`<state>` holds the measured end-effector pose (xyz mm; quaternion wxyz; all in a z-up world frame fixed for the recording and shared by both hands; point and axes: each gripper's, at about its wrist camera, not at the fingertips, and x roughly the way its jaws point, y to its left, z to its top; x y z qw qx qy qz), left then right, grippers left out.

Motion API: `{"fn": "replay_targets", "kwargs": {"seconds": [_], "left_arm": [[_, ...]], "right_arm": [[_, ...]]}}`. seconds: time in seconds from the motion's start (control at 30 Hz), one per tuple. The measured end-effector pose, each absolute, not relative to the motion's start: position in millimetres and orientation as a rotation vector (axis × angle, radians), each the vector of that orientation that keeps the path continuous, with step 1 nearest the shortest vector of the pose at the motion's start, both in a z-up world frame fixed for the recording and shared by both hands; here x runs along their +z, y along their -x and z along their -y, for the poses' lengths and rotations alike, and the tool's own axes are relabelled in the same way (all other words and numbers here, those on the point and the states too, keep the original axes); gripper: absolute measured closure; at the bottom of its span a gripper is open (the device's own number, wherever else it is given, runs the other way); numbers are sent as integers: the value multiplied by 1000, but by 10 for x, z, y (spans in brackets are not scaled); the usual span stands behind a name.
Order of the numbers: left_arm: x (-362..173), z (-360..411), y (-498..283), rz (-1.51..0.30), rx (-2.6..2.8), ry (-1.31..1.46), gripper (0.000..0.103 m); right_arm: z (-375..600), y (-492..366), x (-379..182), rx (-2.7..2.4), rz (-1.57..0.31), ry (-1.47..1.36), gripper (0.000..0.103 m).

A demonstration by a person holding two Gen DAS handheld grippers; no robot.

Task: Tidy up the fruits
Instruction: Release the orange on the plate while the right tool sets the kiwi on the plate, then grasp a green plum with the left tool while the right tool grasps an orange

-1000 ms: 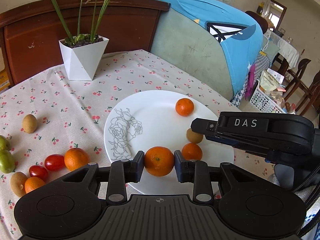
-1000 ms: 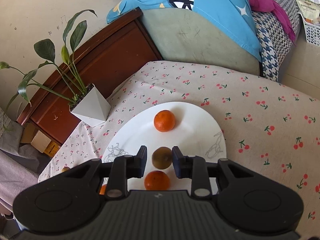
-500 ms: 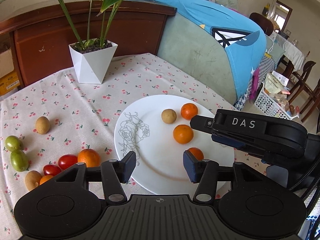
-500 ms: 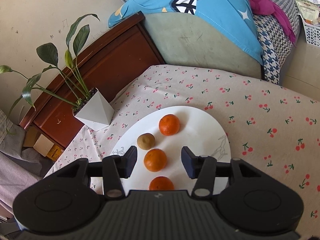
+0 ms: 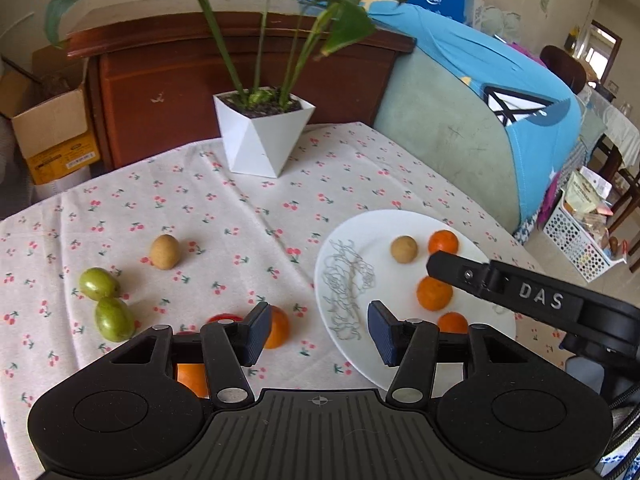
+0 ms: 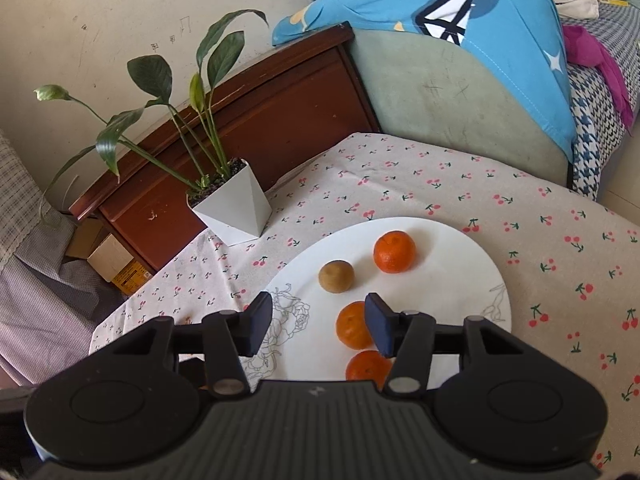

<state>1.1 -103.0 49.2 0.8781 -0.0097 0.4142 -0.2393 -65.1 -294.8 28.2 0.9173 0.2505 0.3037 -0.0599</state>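
In the left wrist view, the left part of the frame holds loose fruit that the other camera does not show: two green fruits (image 5: 106, 302) at lower left, a brown fruit (image 5: 164, 252) above them on the cherry-print surface (image 5: 240, 216), then a red tomato (image 5: 222, 317) and an orange (image 5: 277, 327) partly hidden behind the left finger, and another orange (image 5: 193, 379) under the tool body. The left tool (image 5: 316, 334) hangs open and empty over the cloth at the plate's near rim. The white plate (image 5: 360, 240) lies right of centre with a small brown fruit (image 5: 404, 249) and three oranges on it, one (image 5: 434, 293) half covered by the right tool's finger, which crosses in from the right edge. A white plant pot (image 5: 262, 134) stands at upper centre.

The right wrist view shows the pot (image 6: 236, 206) at centre left and the whole far side of the plate (image 6: 452, 280), with the brown fruit (image 6: 336, 276) beside the far orange (image 6: 394, 251). The right tool (image 6: 316, 326) is open with nothing between its pads; two oranges (image 6: 353, 327) sit just left of its right finger.
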Motion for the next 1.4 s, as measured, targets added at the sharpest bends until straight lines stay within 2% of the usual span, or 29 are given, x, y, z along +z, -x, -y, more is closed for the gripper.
{"fn": "replay_targets", "kwargs": {"seconds": [0.17, 0.3, 0.8, 1.4], "left_arm": [[568, 746, -131, -851, -395, 33, 50], [601, 547, -203, -845, -337, 56, 42], [584, -44, -576, -882, -213, -11, 42], [168, 60, -845, -974, -199, -15, 46]], "right_arm": [[2776, 616, 294, -69, -628, -454, 50], [2601, 588, 287, -6, -636, -407, 50], [2055, 464, 186, 156, -667, -243, 51], [1800, 308, 0, 177, -689, -106, 63]]}}
